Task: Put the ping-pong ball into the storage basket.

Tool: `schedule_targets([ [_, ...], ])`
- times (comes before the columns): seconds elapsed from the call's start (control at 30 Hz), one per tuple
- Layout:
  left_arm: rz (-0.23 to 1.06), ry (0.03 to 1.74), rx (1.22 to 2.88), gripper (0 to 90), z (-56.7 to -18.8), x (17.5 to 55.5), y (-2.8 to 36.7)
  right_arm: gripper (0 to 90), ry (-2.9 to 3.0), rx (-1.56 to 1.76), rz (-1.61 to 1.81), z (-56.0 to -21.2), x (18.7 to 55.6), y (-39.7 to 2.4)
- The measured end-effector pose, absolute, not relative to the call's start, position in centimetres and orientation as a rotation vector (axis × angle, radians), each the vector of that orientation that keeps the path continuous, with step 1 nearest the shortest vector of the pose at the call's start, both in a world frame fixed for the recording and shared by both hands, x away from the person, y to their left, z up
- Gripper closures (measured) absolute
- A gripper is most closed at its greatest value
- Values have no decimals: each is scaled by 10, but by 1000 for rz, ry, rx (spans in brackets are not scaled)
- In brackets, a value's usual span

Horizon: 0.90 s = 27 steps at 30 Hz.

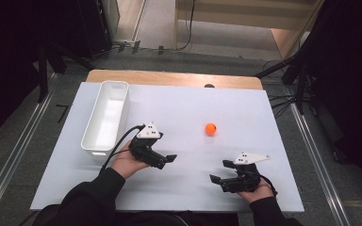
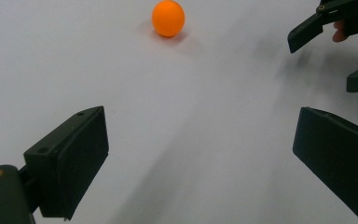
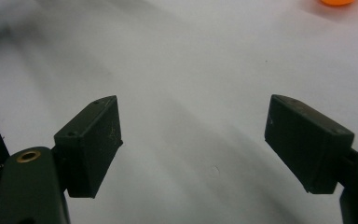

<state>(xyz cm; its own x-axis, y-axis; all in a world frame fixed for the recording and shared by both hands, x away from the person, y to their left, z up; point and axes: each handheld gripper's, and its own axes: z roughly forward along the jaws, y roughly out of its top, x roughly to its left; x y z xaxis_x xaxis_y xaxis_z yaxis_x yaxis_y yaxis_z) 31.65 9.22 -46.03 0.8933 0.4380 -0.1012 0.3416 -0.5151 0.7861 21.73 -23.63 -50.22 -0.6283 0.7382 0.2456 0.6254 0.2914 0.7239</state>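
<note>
An orange ball (image 1: 210, 128) rests on the white table top (image 1: 184, 106), right of centre. My left gripper (image 1: 166, 161) is held low over the table, left of and nearer than the ball, its jaws open and empty. In the left gripper view the ball (image 2: 168, 17) lies well ahead of the open left gripper (image 2: 200, 126), and the right gripper (image 2: 328, 60) shows at the upper right. My right gripper (image 1: 219, 171) is near the front edge, open and empty, pointing left. In the right gripper view the right gripper (image 3: 193, 112) spans bare table, with the ball (image 3: 336, 2) at the top edge.
A long white bin (image 1: 106, 117), empty, stands along the left side of the table. A wooden strip (image 1: 169, 77) runs along the far edge. Dark stands and cables sit on the floor around the table.
</note>
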Motion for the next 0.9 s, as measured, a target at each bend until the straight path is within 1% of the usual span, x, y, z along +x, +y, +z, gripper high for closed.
schedule_targets([
  [0.13,118,575,2127,39,-457,320,93,171,2416,1283,1256,-502,217,-236],
  [0.9,108,580,2131,39,-456,337,80,171,2408,1277,1259,-502,218,-237],
])
